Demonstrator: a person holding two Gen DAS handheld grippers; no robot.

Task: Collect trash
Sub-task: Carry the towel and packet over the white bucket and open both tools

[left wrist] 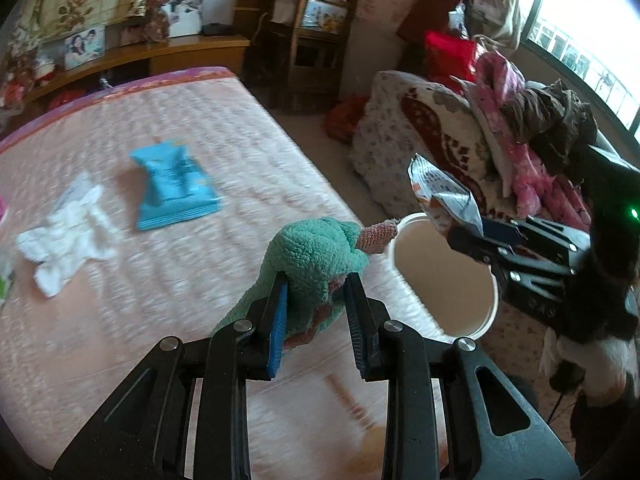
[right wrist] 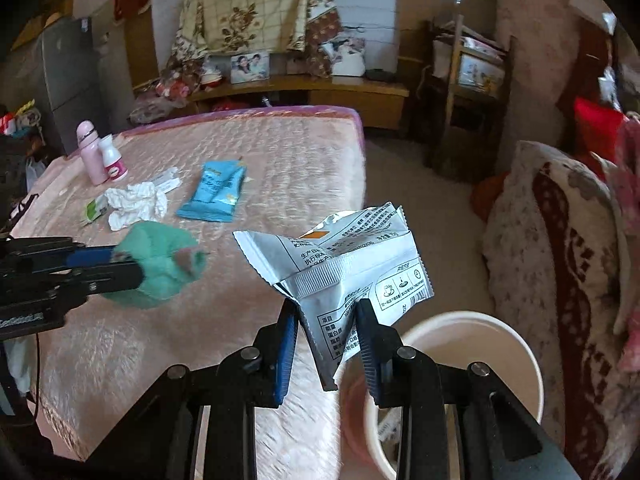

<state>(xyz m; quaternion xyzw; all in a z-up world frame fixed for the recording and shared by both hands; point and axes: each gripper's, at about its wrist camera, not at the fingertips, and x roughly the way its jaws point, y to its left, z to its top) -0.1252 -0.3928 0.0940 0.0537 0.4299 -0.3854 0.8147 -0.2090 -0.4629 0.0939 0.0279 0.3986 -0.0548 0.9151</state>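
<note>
My left gripper is shut on a green fuzzy sock and holds it above the pink bed; it also shows in the right wrist view. My right gripper is shut on a silver snack wrapper and holds it over the rim of a white bin. The wrapper and the bin also show in the left wrist view, beside the bed's right edge. A blue wrapper and a crumpled white tissue lie on the bed.
A pink bottle and a small white bottle stand at the bed's far left. A small green packet lies by the tissue. A patterned quilt pile stands right of the bin. A wooden shelf stands beyond the bed.
</note>
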